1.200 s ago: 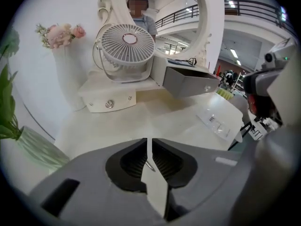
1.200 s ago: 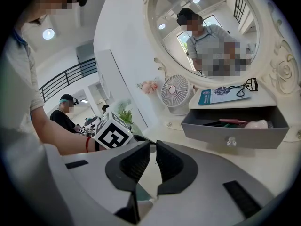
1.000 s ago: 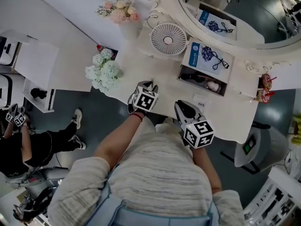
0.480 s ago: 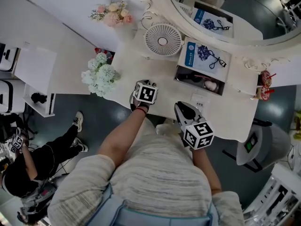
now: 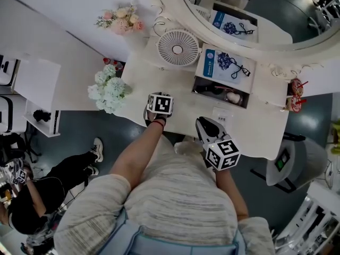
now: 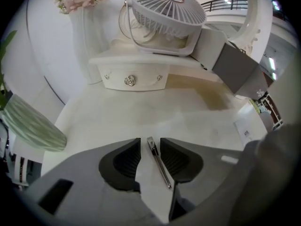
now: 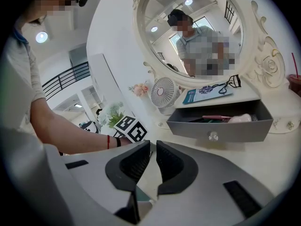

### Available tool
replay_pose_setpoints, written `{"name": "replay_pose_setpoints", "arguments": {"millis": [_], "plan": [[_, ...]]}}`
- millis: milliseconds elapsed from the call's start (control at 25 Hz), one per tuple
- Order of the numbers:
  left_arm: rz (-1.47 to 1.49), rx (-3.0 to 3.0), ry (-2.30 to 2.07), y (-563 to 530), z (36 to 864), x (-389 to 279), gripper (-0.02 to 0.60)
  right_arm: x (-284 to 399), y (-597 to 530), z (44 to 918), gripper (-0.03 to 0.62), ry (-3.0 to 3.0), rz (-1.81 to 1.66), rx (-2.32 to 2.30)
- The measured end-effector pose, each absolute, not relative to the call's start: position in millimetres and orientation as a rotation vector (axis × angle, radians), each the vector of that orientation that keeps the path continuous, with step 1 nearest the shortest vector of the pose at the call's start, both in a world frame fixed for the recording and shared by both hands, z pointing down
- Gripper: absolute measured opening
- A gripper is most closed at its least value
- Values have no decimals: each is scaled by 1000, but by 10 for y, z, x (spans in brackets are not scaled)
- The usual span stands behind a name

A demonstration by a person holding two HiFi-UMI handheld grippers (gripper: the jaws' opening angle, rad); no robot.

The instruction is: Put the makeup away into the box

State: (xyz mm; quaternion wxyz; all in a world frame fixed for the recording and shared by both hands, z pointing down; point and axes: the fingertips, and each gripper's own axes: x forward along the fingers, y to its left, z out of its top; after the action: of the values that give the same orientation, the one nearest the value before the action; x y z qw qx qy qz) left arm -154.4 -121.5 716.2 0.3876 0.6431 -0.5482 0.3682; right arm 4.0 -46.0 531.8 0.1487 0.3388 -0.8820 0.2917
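With a fan point(image 6: 169, 8) and the open box point(image 7: 221, 126) beyond, a slim makeup tool point(image 6: 159, 162) is seen lying flat on the tabletop point(image 6: 141, 112), pointed fanward, untouched between the just-opened jaws of the left claw point(image 6: 150, 142), while the right claw point(image 7: 153, 154) is held barely parted, empty.

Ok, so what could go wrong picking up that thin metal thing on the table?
The left gripper, whose jaws have just been opening, straddles the thin metal tool, which lies flat on the tabletop; the jaws may scrape the surface or slide over it. The tool also lies slanted across the gap, so closing might spin it instead of pinching it.
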Motion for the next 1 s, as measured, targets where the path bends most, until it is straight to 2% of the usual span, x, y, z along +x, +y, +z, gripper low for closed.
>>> {"name": "replay_pose_setpoints", "arguments": {"millis": [320,640,1000], "plan": [[946,1687,-1369,-1220,7155,-1530,132,39,-480,5297,11,-2539,829,983],[1032,1797,-1318,-1203,7160,-1472,48,64,-462,5269,11,-2539,827,1005],[1059,1953,-1244,-1121,7119,-1482,44,104,-424,5244,11,-2538,819,1037]]}}
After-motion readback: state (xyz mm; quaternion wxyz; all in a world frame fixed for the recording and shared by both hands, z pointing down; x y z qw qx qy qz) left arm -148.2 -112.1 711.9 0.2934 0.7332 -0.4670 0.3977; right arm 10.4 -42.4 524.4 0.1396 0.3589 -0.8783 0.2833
